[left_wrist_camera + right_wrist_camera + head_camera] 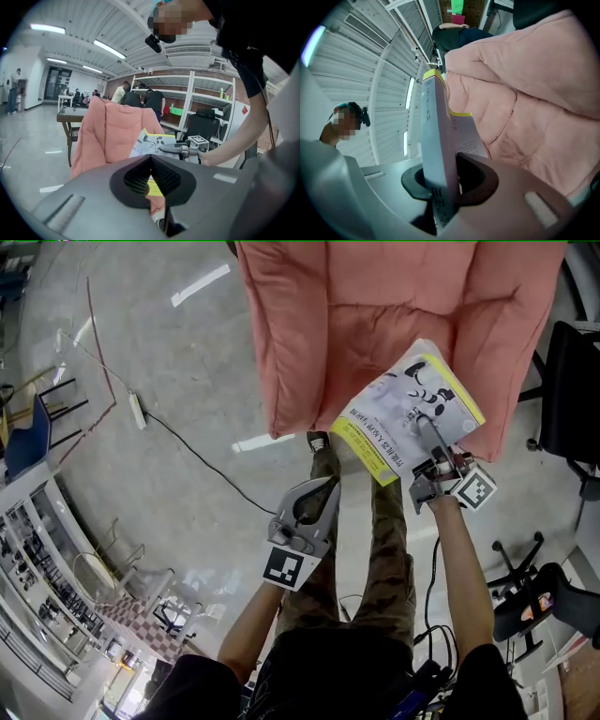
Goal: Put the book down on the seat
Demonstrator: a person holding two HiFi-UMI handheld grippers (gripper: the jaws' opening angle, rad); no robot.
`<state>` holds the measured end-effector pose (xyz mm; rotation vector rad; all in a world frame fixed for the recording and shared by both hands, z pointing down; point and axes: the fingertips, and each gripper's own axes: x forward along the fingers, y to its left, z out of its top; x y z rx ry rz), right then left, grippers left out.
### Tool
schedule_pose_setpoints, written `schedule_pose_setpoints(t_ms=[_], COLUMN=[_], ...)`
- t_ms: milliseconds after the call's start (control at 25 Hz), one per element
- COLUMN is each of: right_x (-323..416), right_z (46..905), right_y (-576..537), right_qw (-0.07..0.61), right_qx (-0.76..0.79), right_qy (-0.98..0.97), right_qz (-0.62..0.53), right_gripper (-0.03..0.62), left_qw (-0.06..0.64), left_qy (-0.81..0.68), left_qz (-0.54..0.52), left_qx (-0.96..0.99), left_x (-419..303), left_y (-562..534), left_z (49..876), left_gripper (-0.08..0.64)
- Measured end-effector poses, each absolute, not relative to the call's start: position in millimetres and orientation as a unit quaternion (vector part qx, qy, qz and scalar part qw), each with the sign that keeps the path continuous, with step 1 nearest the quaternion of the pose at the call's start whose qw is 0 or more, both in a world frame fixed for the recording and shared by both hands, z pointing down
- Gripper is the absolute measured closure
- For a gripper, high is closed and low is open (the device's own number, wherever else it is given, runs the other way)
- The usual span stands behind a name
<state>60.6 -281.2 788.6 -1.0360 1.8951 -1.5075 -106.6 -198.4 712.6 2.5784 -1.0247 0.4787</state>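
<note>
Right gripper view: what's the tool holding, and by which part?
The right tool is shut on the book, gripping the edge nearest the person; the left tool holds nothing.

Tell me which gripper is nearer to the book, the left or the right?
Right. The right gripper is clamped on the book at its near edge. The left gripper, shut and empty, hangs apart from it, lower and to its left.
</note>
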Motion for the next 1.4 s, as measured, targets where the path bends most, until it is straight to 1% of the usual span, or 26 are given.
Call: schedule_pose_setpoints(t_ms=[240, 440, 600, 840, 1000, 1200, 1400], right_x=[67.8, 60.6, 61.4, 81.4, 94.1, 108.2, 103.4], right_z=[815.9, 845.5, 881.7, 932.4, 960.1, 1001.7, 1022.6], right_y=[-308.1, -383.7, -412.9, -446.9, -454.1, -455.8, -462.9], right_qw=[0.281, 0.302, 0.310, 0.280, 0.262, 0.172, 0.138], right_qx=[-0.395, -0.388, -0.394, -0.414, -0.425, -0.490, -0.506], right_qy=[0.696, 0.699, 0.688, 0.680, 0.675, 0.641, 0.631], right_qz=[-0.530, -0.520, -0.525, -0.536, -0.543, -0.566, -0.571], right_gripper=[0.494, 0.494, 0.494, 0.500, 0.506, 0.506, 0.494], left_qw=[0.175, 0.203, 0.217, 0.218, 0.220, 0.227, 0.227], left_qy=[-0.363, -0.370, -0.370, -0.361, -0.359, -0.363, -0.362], left_qz=[0.173, 0.185, 0.189, 0.182, 0.182, 0.183, 0.182], left_qx=[0.899, 0.887, 0.883, 0.888, 0.889, 0.885, 0.886], left_x=[-117.0, -126.6, -119.9, -93.2, -91.8, -104.4, -110.6], left_y=[-156.2, -170.4, -164.2, -171.3, -174.1, -183.8, -194.4], left_z=[724.1, 750.5, 773.0, 785.1, 788.1, 790.7, 791.7], left_gripper=[0.563, 0.563, 0.563, 0.563, 0.563, 0.563, 0.562])
